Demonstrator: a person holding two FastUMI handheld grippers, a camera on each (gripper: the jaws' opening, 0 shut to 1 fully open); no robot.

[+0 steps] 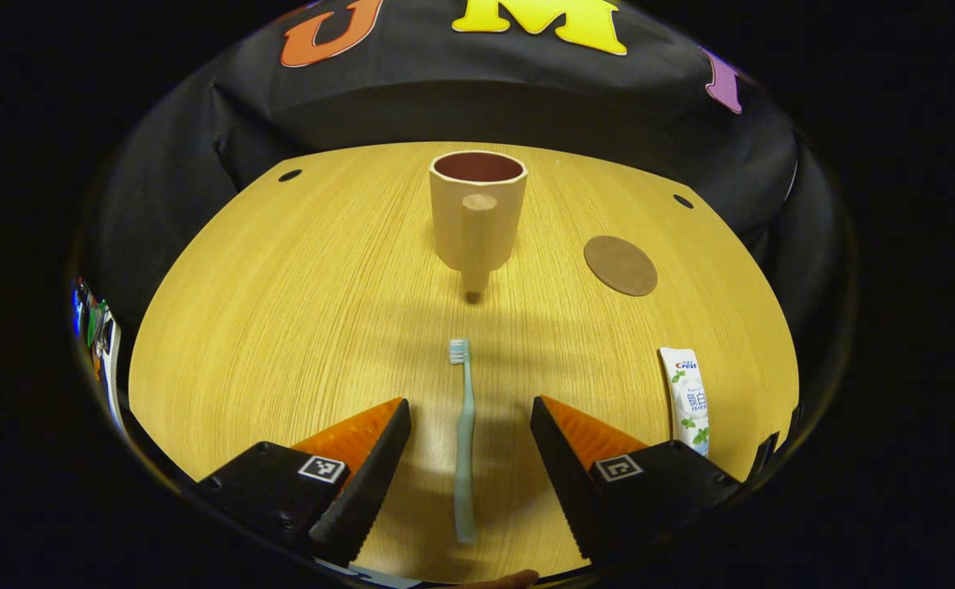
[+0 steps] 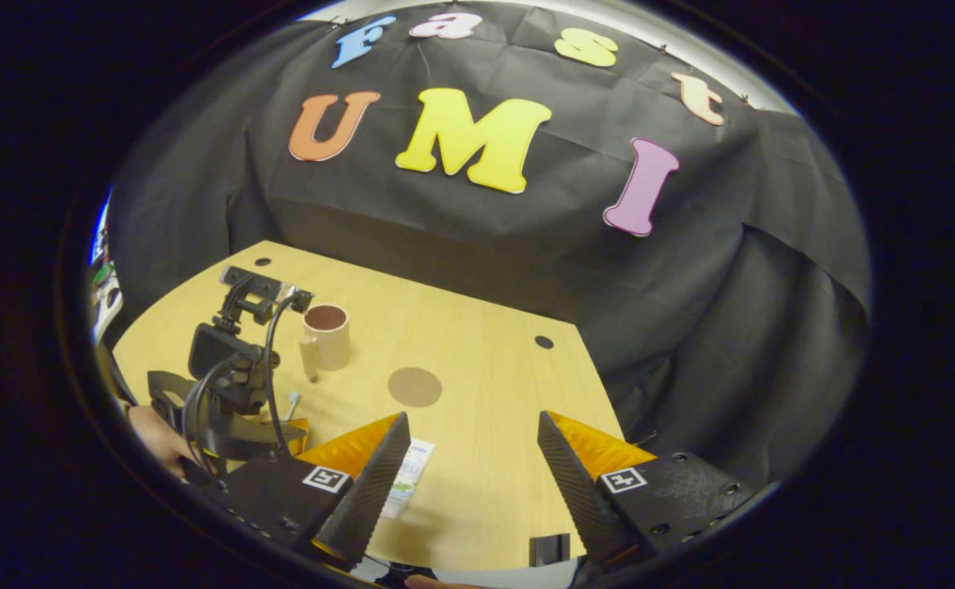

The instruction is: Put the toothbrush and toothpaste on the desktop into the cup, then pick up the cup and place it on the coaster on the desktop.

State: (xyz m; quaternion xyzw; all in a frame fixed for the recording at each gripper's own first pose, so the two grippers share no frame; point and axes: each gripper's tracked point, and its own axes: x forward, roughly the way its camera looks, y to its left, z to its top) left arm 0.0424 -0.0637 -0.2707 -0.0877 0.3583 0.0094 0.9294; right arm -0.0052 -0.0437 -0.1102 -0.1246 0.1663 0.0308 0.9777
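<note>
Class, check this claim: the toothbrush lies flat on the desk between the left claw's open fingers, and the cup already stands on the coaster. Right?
Not quite. In the left gripper view the cup stands on the bare desk, apart from the coaster. The toothbrush does lie between the left claw's open fingers.

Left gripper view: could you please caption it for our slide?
Open left gripper straddles the toothbrush on the wooden desktop, facing the cup.
</note>
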